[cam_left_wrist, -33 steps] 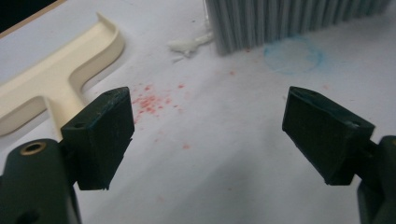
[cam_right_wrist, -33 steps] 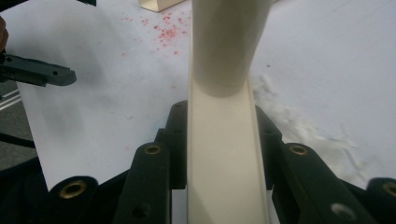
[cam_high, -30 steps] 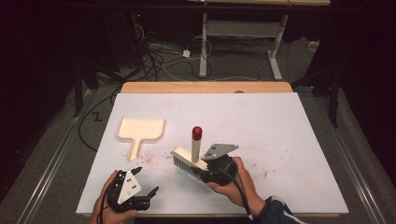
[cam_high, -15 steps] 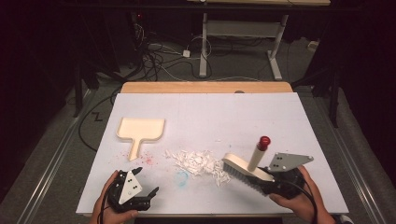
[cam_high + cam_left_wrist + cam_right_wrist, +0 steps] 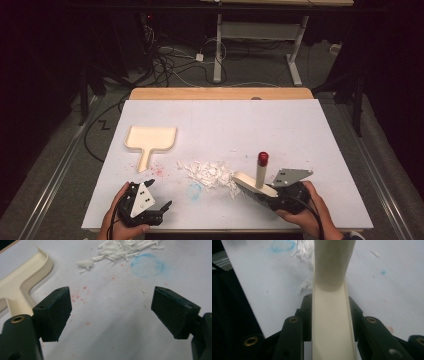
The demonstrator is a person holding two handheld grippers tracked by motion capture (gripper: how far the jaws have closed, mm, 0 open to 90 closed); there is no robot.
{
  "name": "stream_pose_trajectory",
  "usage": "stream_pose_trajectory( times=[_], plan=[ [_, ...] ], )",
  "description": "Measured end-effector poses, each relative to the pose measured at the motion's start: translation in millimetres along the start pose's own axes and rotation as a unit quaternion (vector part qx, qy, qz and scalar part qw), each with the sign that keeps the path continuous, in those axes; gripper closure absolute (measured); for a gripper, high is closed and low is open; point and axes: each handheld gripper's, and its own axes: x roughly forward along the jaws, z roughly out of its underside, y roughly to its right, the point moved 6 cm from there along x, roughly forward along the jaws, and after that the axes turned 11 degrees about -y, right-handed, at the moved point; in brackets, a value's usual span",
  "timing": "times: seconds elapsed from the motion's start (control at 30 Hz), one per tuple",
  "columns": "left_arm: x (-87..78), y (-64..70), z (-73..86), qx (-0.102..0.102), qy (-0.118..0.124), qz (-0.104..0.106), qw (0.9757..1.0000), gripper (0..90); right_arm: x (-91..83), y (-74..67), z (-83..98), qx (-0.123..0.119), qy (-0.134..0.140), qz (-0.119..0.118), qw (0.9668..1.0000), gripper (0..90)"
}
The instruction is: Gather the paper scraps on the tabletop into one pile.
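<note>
A cream brush (image 5: 252,186) with an upright red-tipped handle (image 5: 261,167) stands on the white table sheet (image 5: 280,130), at the right edge of a pile of white scraps (image 5: 210,172). My right gripper (image 5: 265,196) is shut on the brush's back; in the right gripper view the cream brush back (image 5: 332,325) runs between the jaws of the right gripper (image 5: 329,302). A cream dustpan (image 5: 150,140) lies flat at the left. My left gripper (image 5: 161,194) rests open at the front left. In the left gripper view the left gripper (image 5: 111,310) holds nothing, with the dustpan (image 5: 22,282) to its left.
A blue chalk circle (image 5: 147,262) and red specks mark the sheet in front of the scraps (image 5: 125,248). A wooden strip (image 5: 220,94) borders the table's far edge. Cables and desk legs lie on the dark floor beyond.
The right gripper swept the brush from the table's middle out to the right, uncovering the scrap pile, then came back left to the pile's edge. The left gripper stayed put.
</note>
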Motion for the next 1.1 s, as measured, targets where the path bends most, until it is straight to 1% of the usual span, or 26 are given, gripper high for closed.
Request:
stream_pose_trajectory(
  times=[0.03, 0.07, 0.1, 0.23, 0.33, 0.37, 0.4, 0.43, 0.53, 0.57, 0.63, 0.67, 0.7, 0.73, 0.77, 0.8, 0.83, 0.9, 0.93, 1.0, 1.03, 1.07, 1.1],
  plan=[
    [0.1, -0.1, 0.0, 0.000, 0.000, 0.001, 1.0000, 15.7, 4.0, -1.0, -4.7, -0.002, -0.001, 0.000, 1.0000, 68.2],
    [0.3, -0.3, -0.1, 0.001, -0.001, 0.001, 1.0000, 15.7, 10.5, -2.8, -14.7, -0.004, 0.006, 0.002, 1.0000, 68.2],
    [0.7, -0.3, -0.3, 0.000, 0.000, 0.002, 1.0000, 15.7, 10.5, -2.8, -14.7, -0.004, 0.006, 0.002, 1.0000, 68.2],
    [2.2, -0.4, -1.2, 0.000, 0.000, 0.003, 1.0000, 15.7, 19.8, -4.9, -33.3, -0.013, 0.019, 0.003, 0.9997, 68.2],
    [2.5, -0.5, -1.7, 0.003, -0.001, 0.004, 1.0000, 15.7, 21.0, -5.7, -43.2, -0.016, 0.028, 0.003, 0.9995, 68.2],
    [2.0, -0.8, -1.7, 0.004, -0.001, 0.003, 1.0000, 15.7, 19.2, -5.8, -45.1, -0.016, 0.033, 0.003, 0.9993, 68.2],
    [1.7, -1.0, -1.9, 0.001, 0.002, 0.003, 1.0000, 15.7, 12.8, -4.6, -47.4, -0.016, 0.041, 0.003, 0.9990, 68.2],
    [1.4, -1.4, -1.7, 0.000, 0.003, 0.003, 1.0000, 15.7, 12.8, -4.6, -47.4, -0.016, 0.041, 0.003, 0.9990, 68.2],
    [0.2, -3.2, -1.1, -0.001, 0.003, -0.002, 1.0000, 15.7, -1.8, 0.3, -48.6, -0.012, 0.059, 0.008, 0.9982, 68.1],
    [-0.2, -3.8, -0.8, -0.001, 0.002, -0.003, 1.0000, 15.7, -7.1, 2.8, -49.1, -0.007, 0.068, 0.012, 0.9976, 68.1],
    [-0.6, -4.0, -0.4, -0.004, 0.004, -0.004, 1.0000, 15.8, -16.2, 11.2, -49.4, 0.002, 0.081, 0.023, 0.9964, 68.1],
    [-0.4, -4.0, -0.3, -0.005, 0.003, -0.005, 1.0000, 15.7, -21.6, 24.2, -49.1, 0.023, 0.094, 0.045, 0.9943, 68.1],
    [-0.1, -4.0, -0.2, -0.003, 0.002, -0.005, 1.0000, 15.7, -21.6, 24.2, -49.1, 0.023, 0.094, 0.045, 0.9943, 68.1],
    [0.4, -3.9, -0.3, -0.002, 0.001, -0.004, 1.0000, 15.7, -21.5, 32.1, -49.0, 0.034, 0.095, 0.066, 0.9927, 68.1],
    [1.2, -3.4, -0.7, -0.002, 0.001, -0.004, 1.0000, 15.8, -19.9, 40.2, -48.9, 0.043, 0.092, 0.096, 0.9902, 68.1],
    [1.7, -3.1, -1.0, -0.001, 0.000, -0.004, 1.0000, 15.7, -16.8, 47.9, -49.0, 0.050, 0.089, 0.129, 0.9865, 68.1],
    [2.1, -2.7, -1.3, 0.000, -0.001, -0.004, 1.0000, 15.7, -11.6, 54.2, -49.0, 0.060, 0.083, 0.148, 0.9836, 68.2],
    [2.7, -2.3, -1.7, 0.001, -0.002, -0.002, 1.0000, 15.7, 3.2, 63.4, -49.4, 0.081, 0.074, 0.161, 0.9809, 68.2],
    [3.0, -2.3, -1.6, 0.002, -0.002, -0.002, 1.0000, 15.7, 11.6, 66.3, -49.9, 0.086, 0.065, 0.165, 0.9804, 68.2],
    [3.5, -2.7, -1.7, 0.001, -0.003, 0.000, 1.0000, 15.8, 28.5, 69.2, -52.5, 0.087, 0.047, 0.171, 0.9803, 68.2],
    [3.6, -2.9, -1.9, 0.001, -0.002, -0.001, 1.0000, 15.8, 36.1, 69.5, -54.3, 0.090, 0.042, 0.168, 0.9808, 68.2],
    [3.4, -2.9, -2.0, 0.001, -0.001, -0.001, 1.0000, 15.8, 46.9, 66.8, -59.9, 0.089, 0.039, 0.162, 0.9820, 68.2],
    [3.3, -2.7, -2.1, 0.001, 0.000, 0.000, 1.0000, 15.8, 46.9, 66.8, -59.9, 0.089, 0.039, 0.162, 0.9820, 68.2]
  ],
)
